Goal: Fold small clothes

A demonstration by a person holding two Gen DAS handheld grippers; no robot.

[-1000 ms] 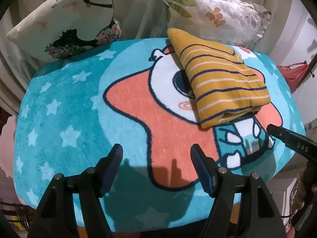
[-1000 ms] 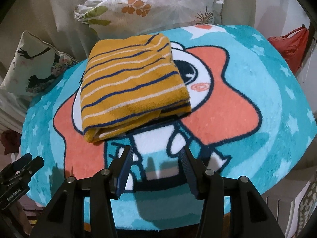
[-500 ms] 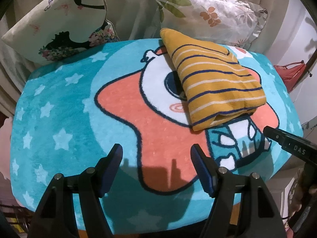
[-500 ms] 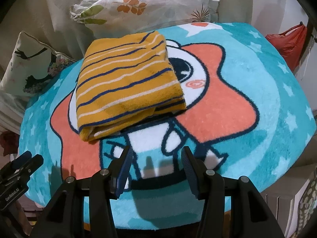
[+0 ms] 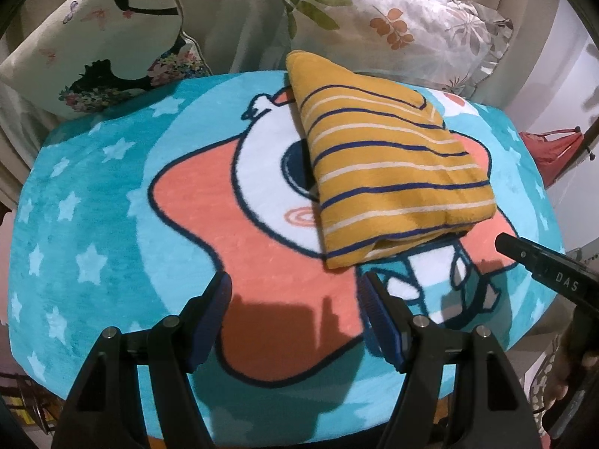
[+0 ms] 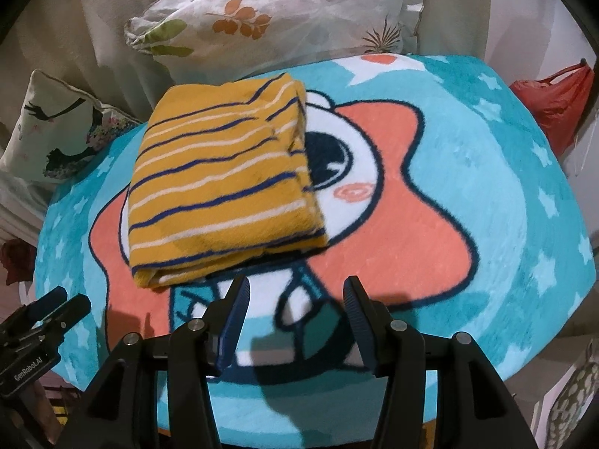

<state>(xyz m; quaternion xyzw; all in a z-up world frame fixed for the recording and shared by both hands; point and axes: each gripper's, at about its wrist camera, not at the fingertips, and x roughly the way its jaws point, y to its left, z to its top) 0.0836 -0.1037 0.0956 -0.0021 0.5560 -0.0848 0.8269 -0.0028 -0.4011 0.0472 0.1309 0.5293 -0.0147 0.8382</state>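
A folded mustard-yellow garment [image 5: 389, 172] with navy and white stripes lies on the teal cartoon blanket [image 5: 90, 202]. It also shows in the right wrist view [image 6: 221, 191], left of centre. My left gripper [image 5: 294, 314] is open and empty, low over the blanket, just short of the garment's near corner. My right gripper [image 6: 295, 318] is open and empty, just in front of the garment's near folded edge. The right gripper's tip shows at the right edge of the left wrist view [image 5: 543, 265]. The left gripper's tip shows at the lower left of the right wrist view [image 6: 45, 310].
Two printed pillows lean at the back: a floral one [image 5: 393, 26] behind the garment and one with a dancer figure [image 5: 108, 41] to the left. A red bag [image 6: 554, 104] hangs off the right side. The blanket's front edge [image 6: 337, 415] drops off below the grippers.
Both grippers have moved forward, closer to the folded garment, which looks larger in both views. The garment itself has not moved. Both stay open.
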